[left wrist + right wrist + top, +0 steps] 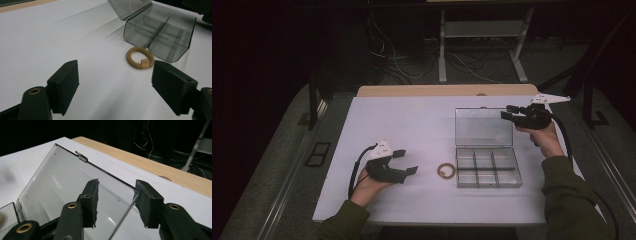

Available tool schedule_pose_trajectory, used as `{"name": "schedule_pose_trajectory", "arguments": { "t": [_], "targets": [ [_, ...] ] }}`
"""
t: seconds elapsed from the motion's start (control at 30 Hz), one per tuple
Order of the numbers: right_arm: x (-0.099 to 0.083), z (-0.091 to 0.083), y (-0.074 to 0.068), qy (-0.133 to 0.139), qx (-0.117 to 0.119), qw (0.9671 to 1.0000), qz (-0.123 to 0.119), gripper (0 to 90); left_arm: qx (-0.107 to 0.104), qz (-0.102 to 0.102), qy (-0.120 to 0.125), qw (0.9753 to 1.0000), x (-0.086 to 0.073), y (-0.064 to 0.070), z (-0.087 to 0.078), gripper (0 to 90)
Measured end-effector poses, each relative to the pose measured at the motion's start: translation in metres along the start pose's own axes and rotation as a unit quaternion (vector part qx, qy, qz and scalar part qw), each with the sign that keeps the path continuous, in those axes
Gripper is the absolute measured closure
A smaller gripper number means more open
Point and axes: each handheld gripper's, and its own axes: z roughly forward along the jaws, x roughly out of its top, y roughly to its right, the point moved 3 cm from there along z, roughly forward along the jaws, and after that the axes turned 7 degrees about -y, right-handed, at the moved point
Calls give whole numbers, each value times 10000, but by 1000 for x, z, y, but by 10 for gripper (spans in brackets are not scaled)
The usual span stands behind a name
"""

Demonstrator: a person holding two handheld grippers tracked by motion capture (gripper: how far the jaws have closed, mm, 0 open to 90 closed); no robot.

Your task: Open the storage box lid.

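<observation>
The little brown ring, a braided band with a small bead on it, lies flat on the white table, just beside the left wall of the clear box. The box has small compartments inside, and I can see nothing in them. Its lid stands up at the back, open. The left gripper hangs low over the table, a little way to the left of the ring, with its jaws spread wide and nothing between them. In the left gripper view the ring sits ahead, closer to the right jaw than to the middle of the gap. The right gripper is up at the top right corner of the lid, and its jaws are open on either side of that edge, not pinching it as far as I can see. I think the ring goes in the box next. The ring is thin and lies flat, so the jaws could slide over it or push it against the box wall. If the right gripper lets the lid tip, it could fall shut over the compartments.
</observation>
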Motion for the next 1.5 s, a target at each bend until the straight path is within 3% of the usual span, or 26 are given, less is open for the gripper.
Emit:
{"name": "schedule_pose_trajectory", "arguments": {
  "t": [0.37,0.63,1.5],
  "targets": [
    [-6,10,4,-30,-13,9999,125,497,179,-253,5,9995,-19,4,-14,116],
    [-11,17,6,-94,-7,9997,210,460,150,-120,-127,9997,-21,6,-11,112],
    [-26,34,14,-305,56,9980,555,421,36,-127,-293,9995,-25,6,-6,113]
  ]
}}
